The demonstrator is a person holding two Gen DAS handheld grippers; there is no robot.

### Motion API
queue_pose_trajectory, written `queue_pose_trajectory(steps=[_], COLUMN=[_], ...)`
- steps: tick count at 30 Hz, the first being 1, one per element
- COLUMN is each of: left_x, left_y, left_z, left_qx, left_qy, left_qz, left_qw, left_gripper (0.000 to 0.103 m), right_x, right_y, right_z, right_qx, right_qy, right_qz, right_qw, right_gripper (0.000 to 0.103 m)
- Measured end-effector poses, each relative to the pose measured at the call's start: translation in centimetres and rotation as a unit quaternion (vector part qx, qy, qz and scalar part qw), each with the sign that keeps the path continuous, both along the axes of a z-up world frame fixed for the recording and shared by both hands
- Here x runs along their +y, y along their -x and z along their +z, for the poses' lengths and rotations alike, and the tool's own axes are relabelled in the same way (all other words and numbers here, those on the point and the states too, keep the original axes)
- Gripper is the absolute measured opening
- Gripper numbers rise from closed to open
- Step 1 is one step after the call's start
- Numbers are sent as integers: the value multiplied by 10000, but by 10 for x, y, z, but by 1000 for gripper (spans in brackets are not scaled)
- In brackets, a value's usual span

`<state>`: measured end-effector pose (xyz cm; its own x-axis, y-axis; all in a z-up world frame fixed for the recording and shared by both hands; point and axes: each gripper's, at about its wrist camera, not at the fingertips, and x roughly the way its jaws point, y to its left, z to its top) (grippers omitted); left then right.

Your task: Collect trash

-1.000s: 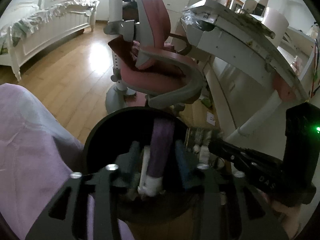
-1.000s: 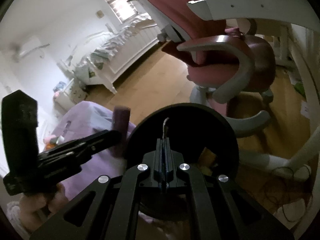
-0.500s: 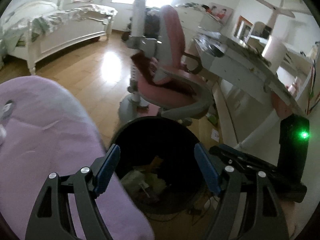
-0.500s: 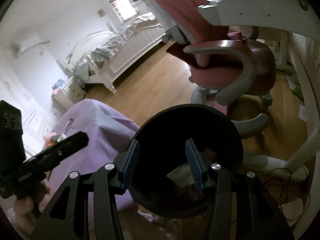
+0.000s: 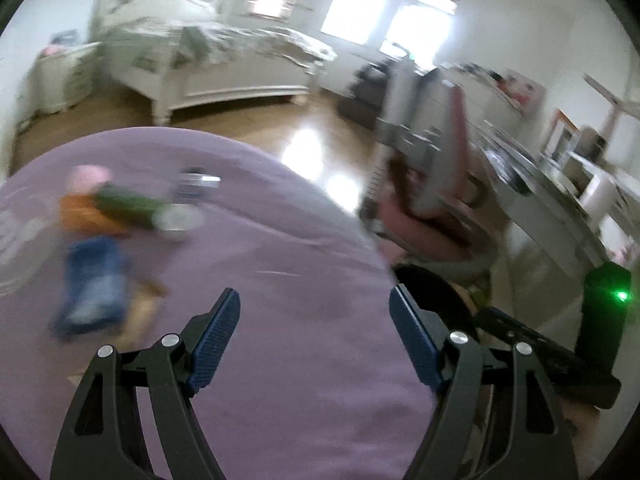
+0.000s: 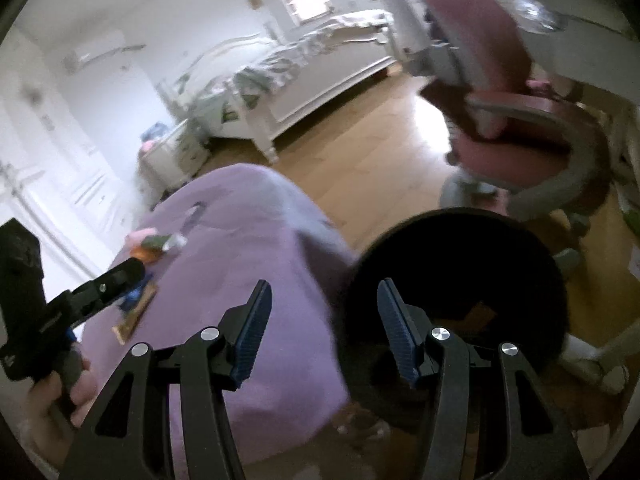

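Note:
A black round trash bin [image 6: 460,280] stands on the wood floor beside a purple-covered surface [image 5: 280,280]; it also shows in the left wrist view [image 5: 432,284]. My left gripper [image 5: 314,312] is open and empty above the purple cover. My right gripper [image 6: 320,304] is open and empty over the bin's near rim. Several blurred pieces of trash lie on the cover: a blue wrapper [image 5: 92,284], an orange and green packet [image 5: 104,208] and a small clear item [image 5: 182,220]. The pile also shows in the right wrist view [image 6: 154,246].
A pink and grey desk chair [image 6: 532,136] stands behind the bin, next to a white desk [image 5: 560,208]. A white bed [image 5: 224,68] stands across the wood floor [image 6: 372,160]. A white nightstand [image 6: 172,156] is beside the bed.
Both grippers opened and dropped their trash into the bin. The left gripper then swung left from the bin to over the purple cover; the right gripper drew back slightly.

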<state>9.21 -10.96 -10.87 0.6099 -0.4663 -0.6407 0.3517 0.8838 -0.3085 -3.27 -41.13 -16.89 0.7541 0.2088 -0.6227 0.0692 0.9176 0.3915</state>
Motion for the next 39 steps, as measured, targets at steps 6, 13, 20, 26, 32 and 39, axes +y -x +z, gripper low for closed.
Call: queue_pose_trajectory(steps=[6,13,20,26,32,39], left_x=[78,105,114,124,126,128], left_y=[-16,-38,-54,-63,-66,-67], left_z=[-8,-19,-31,-40,-45,-47], left_qx=[172,410,576,675,662,549], left_qy=[11,-51,-133,-165,-301,-349], left_qz=[868,1054,1016,1159,1093,1104], left_qw=[9961,9936,9931,9908,9913,9918], left_gripper=[76,76,77,76,70,54], right_x=[66,160,242,310,346,346], right_y=[-37,-96,-184,-263,-312,-310], right_z=[18,58,71,56,29,19], right_qx=[-103,-414,-109,601,1247,1177], right_qy=[86,335,784,913,1223,1326], right_qz=[812,1950,2696,3145,3271,3356], right_qw=[9966,9794,9597,9429,9287,9252], right_gripper=[56,72,75,75,68,29])
